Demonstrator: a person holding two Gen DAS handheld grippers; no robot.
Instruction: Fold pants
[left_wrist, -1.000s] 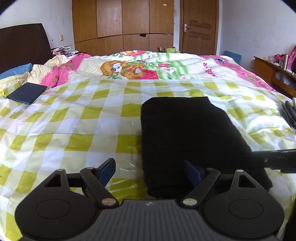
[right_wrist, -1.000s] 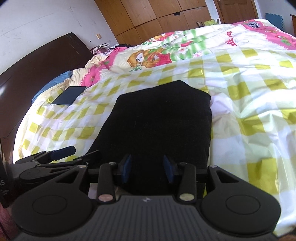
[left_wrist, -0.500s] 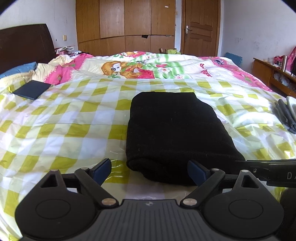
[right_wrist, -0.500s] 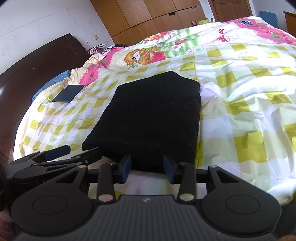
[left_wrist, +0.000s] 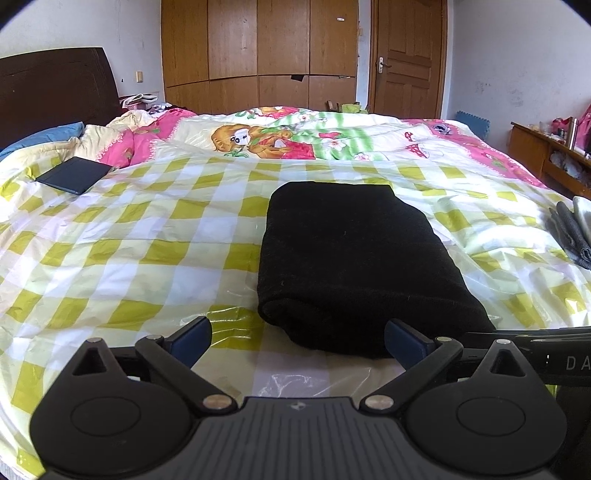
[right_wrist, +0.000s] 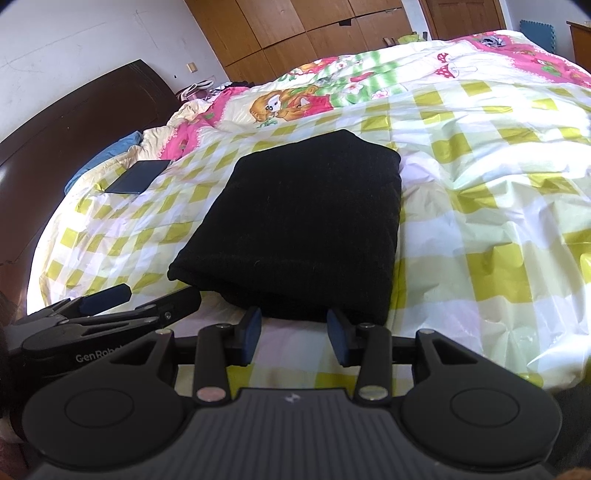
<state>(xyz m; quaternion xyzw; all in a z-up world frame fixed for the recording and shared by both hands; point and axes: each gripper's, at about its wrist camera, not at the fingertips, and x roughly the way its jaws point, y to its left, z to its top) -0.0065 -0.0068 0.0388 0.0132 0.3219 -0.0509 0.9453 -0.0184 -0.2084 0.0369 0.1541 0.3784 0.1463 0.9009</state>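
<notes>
Covering most of both views, the bed (left_wrist: 110, 236) wears a yellow-and-white checked sheet with a glossy, crinkly look, and the black pants (left_wrist: 354, 266) lie on it near the front edge as a thick, squared, folded bundle. Judging by the matte, fuzzy knit and the rounded, plump near fold, the bundle is probably soft, limp and fairly light; it would likely sag and unfold if lifted by one corner. The best hold seems to be the thick rolled front edge, pinched through all layers at two spread points, or a slide under both near corners. The sheet looks slick, so the bundle may skid when pushed.

Left gripper (left_wrist: 297, 341) is released, its fingers spread wide and empty, just short of the bundle's near-left corner. Right gripper (right_wrist: 293, 330) is also released and empty, its fingers set narrower, just in front of the near fold's middle; whether they touch the fabric I cannot tell.
</notes>
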